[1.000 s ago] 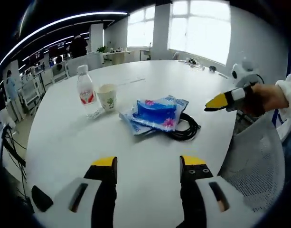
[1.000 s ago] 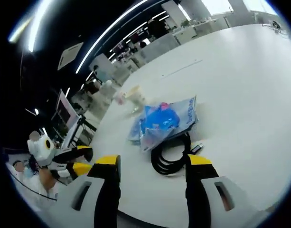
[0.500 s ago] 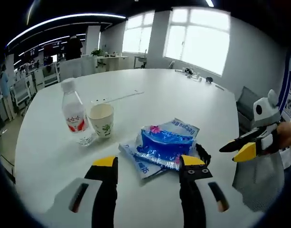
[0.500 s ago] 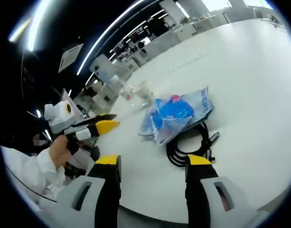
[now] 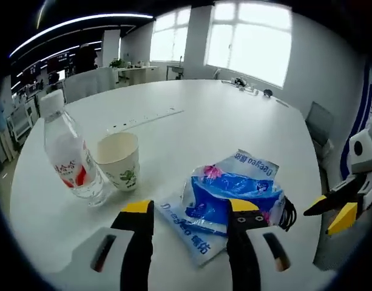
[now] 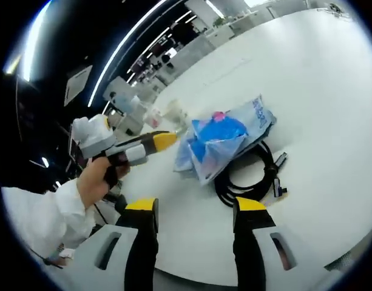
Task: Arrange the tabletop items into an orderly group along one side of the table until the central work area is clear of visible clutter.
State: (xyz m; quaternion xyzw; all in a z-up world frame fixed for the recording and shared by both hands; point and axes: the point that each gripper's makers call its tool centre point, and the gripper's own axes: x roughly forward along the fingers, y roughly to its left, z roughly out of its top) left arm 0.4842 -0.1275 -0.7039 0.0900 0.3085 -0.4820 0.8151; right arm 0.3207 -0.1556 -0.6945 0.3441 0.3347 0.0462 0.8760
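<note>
Left claw (image 5: 187, 209) hangs with jaws apart, the crinkly blue plastic tissue packs (image 5: 234, 194) just ahead of its tips: light, soft, slippery film, best pinched at a free edge. Right claw (image 6: 195, 209) is spread too, the coiled black cable (image 6: 249, 182) just beyond: floppy, likely to uncoil.

Bright windows (image 5: 252, 36), ceiling light strips (image 5: 76, 23)

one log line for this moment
left gripper: open, over blue packets | right gripper: open, near black cable | bottle, cup: untouched
</note>
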